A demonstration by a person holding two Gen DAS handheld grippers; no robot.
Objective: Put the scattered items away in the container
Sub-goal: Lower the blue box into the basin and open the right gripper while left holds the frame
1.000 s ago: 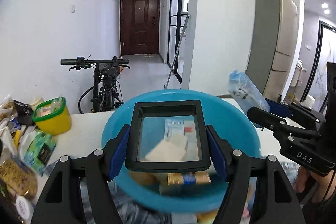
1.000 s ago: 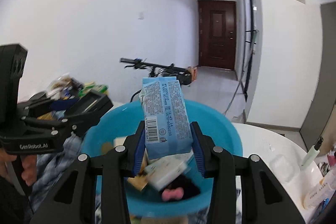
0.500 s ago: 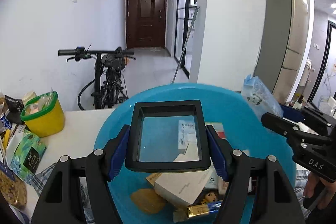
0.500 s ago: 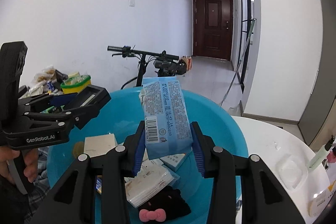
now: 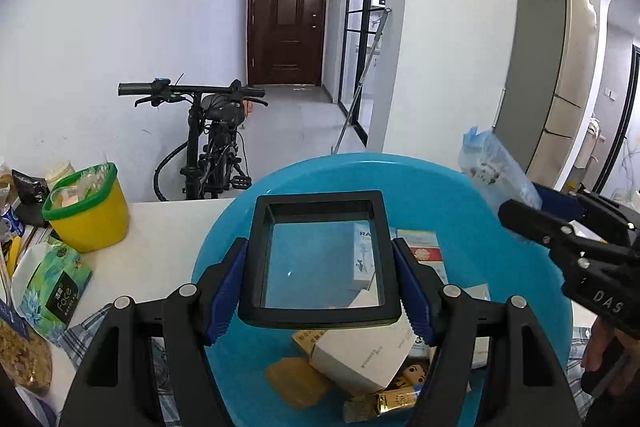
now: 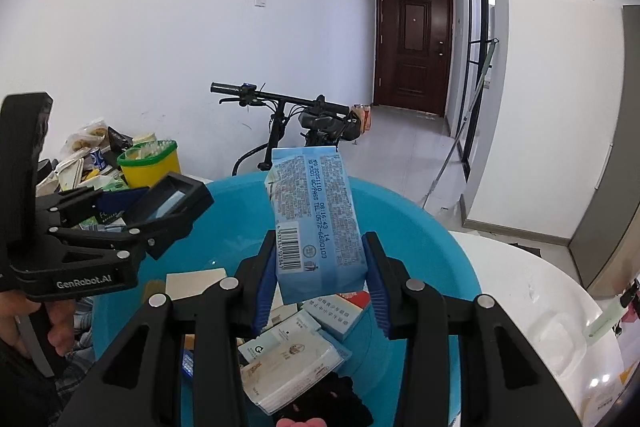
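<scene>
1. Round turquoise-blue plastic basin [image 5: 516, 267].
2. Light-blue printed packet [image 6: 316, 223] with a black barcode.
3. Black-framed clear square case [image 5: 320, 259].
4. Yellow tub [image 5: 90, 215], green rim, far left.
5. White table [image 5: 160, 251].

Basin [image 5: 520, 227] on table [image 5: 168, 239]; boxes [image 5: 360, 351] inside it. Tub [image 5: 92, 215] left of basin. Bicycle [image 5: 212, 143] behind table, door [image 5: 286, 27] beyond.

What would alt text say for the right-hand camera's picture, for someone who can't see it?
The right gripper holds a light blue packet upright over a blue basin already filled with small boxes. At left, the left gripper holds a black square frame; a bicycle stands behind.
</scene>
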